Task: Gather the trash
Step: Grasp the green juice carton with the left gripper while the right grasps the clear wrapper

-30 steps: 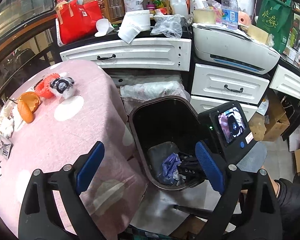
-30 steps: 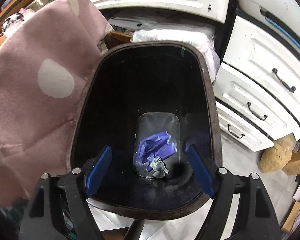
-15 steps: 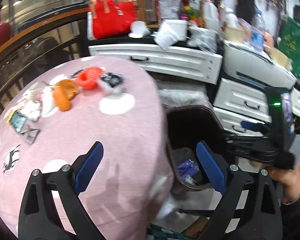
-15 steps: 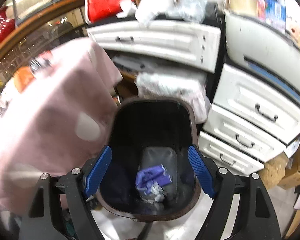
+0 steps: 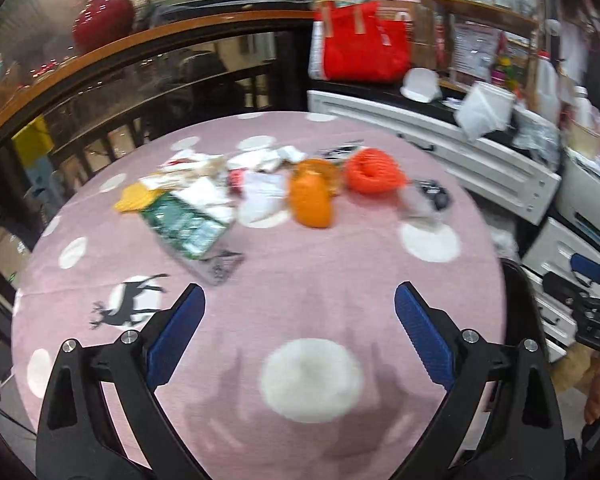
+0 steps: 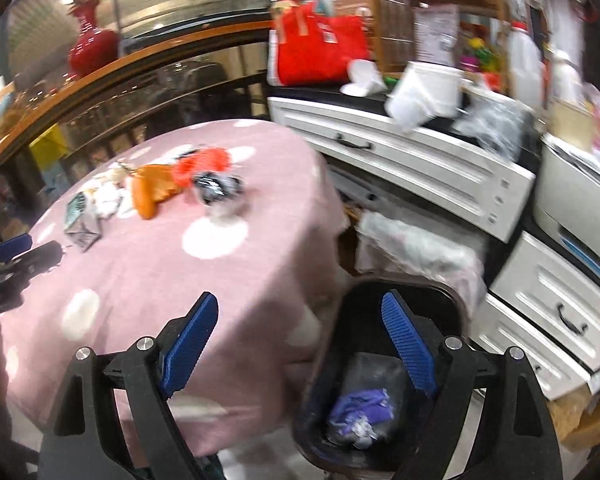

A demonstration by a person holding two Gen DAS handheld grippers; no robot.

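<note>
We see both the left tongs and right tongs spread wide, holding nothing. Trash lies on the pink counter; only the right view shows the bin with purple scraps.

Your worktop carries litter at 12 o'clock: a packet, a pouch right of it, then a coil. The bin stands at its 3 o'clock edge, wrappers inside, drawers behind.
</note>
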